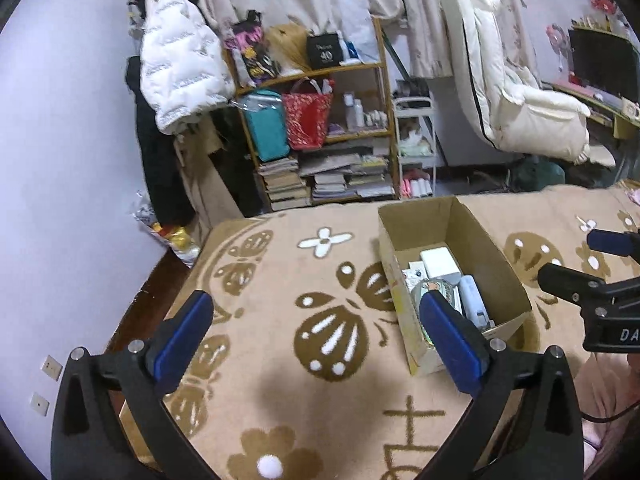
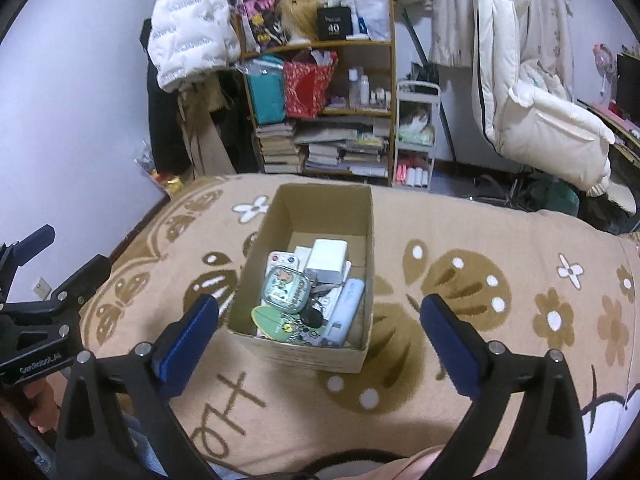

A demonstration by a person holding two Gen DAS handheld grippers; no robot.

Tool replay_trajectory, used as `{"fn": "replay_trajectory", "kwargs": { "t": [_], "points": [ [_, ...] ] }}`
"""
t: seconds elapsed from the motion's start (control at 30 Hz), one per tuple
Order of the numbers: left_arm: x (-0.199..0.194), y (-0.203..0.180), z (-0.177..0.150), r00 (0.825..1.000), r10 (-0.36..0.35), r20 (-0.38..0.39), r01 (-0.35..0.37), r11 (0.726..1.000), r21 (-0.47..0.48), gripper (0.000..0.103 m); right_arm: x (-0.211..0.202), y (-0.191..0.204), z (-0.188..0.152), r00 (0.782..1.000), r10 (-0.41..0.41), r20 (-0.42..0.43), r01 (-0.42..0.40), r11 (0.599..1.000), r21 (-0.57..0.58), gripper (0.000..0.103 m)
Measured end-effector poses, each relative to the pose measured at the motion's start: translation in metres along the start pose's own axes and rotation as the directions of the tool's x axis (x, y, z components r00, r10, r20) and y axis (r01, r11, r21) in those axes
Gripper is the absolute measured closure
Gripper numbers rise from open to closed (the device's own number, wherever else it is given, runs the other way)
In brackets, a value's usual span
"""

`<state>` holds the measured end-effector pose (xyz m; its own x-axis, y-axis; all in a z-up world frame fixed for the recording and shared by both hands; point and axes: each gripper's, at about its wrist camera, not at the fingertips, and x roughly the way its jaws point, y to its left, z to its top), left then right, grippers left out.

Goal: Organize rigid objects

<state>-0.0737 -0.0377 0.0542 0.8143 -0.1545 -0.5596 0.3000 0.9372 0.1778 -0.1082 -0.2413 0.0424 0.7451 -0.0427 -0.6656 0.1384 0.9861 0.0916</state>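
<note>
Cardboard box: on the blanket, small things (charger, tin, keys) inside.
Left tool: wide, empty; box to its right.
Right tool: wide, empty, nearer; box straight ahead, lengthwise.

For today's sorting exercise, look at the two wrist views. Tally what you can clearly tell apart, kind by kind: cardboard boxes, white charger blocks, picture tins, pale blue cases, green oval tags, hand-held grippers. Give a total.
Cardboard box: 1
White charger block: 1
Picture tin: 1
Pale blue case: 1
Green oval tag: 1
Hand-held grippers, left and right: 2
Total: 7
Smaller items underneath are too jumbled to count.
</note>
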Motion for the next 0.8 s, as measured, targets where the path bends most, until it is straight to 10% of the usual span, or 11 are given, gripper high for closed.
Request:
{"fn": "replay_trajectory", "kwargs": {
  "t": [0.8],
  "points": [
    [-0.01,0.013,-0.028,1.0,0.028,-0.011,-0.028,0.998,-0.06,0.001,0.002,0.002,-0.028,0.999,0.027,0.021,-0.028,0.999,0.039,0.0]
  ]
}}
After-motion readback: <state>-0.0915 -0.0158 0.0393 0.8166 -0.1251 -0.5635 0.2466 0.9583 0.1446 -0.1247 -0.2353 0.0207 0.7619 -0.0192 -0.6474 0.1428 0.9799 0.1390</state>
